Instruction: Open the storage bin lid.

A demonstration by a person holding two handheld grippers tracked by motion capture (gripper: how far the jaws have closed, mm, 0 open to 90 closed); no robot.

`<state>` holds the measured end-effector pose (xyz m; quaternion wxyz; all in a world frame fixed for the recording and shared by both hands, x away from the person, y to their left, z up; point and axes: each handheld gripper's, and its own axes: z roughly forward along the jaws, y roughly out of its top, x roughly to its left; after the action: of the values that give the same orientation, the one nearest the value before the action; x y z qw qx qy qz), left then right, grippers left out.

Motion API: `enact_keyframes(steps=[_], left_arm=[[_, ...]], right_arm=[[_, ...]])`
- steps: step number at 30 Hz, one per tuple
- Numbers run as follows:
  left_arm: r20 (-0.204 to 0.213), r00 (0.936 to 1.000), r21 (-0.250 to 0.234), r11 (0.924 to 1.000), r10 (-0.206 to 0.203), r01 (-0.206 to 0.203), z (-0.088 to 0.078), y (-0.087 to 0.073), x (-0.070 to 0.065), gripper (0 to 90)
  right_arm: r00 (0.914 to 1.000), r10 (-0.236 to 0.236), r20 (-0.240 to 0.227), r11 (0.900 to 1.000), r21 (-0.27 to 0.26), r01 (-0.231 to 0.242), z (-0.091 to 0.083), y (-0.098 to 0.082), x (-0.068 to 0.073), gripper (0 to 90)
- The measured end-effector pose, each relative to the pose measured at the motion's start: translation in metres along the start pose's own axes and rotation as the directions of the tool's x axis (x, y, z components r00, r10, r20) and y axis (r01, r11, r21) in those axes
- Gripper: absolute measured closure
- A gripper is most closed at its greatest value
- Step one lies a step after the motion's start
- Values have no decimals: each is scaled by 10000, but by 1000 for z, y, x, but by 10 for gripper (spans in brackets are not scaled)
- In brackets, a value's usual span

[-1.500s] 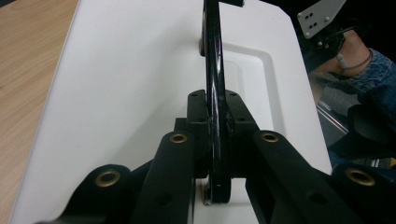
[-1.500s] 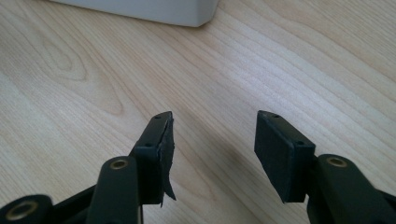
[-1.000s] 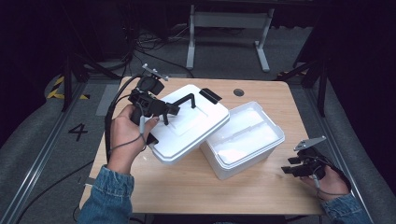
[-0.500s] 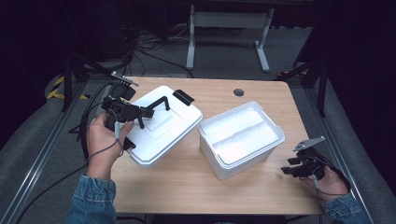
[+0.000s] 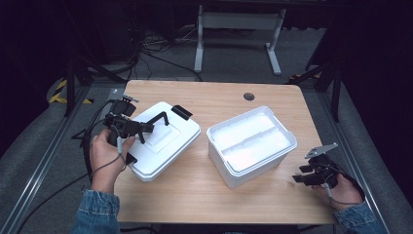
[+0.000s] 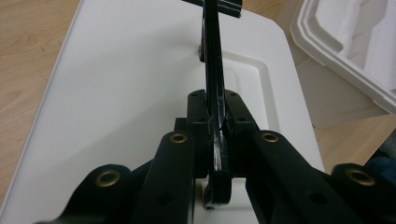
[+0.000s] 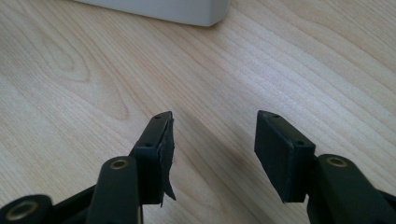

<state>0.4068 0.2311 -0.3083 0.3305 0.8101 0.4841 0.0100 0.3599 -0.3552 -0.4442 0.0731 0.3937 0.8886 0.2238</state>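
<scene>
White foam lid (image 5: pixel 163 141) sits on the wooden surface (image 5: pixel 195 195) left of the open box (image 5: pixel 251 144), left hand-held gripper (image 6: pixel 215 135) pinching its black handle (image 5: pixel 156 118). It probably lies flat; release gently. Right hand-held gripper (image 7: pixel 212 154) rests spread.

Bare table (image 5: pixel 272 100) behind; lid (image 5: pixel 165 141) left, open box (image 5: pixel 251 144) centre block passage.
</scene>
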Motion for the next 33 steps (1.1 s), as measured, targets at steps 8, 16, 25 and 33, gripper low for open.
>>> enact_keyframes(steps=[8, 16, 25, 33], left_arm=[[98, 9996, 11, 9997, -255, 255, 19, -15, 15, 838], [233, 9989, 144, 9991, -405, 401, 35, -24, 26, 838], [356, 9973, 93, 9979, -637, 634, 48, -32, 38, 838], [405, 9960, 84, 9968, -798, 795, 60, -38, 47, 838]], right_arm=[[10000, 6, 10, 10000, 38, -6, 1, 0, 0, 474], [10000, -22, -19, 10000, 72, 22, 2, 0, 1, 474], [10000, -9, -38, 9999, 136, 9, 4, 0, 1, 473], [10000, -23, -60, 9999, 142, 23, 4, 0, 1, 473]])
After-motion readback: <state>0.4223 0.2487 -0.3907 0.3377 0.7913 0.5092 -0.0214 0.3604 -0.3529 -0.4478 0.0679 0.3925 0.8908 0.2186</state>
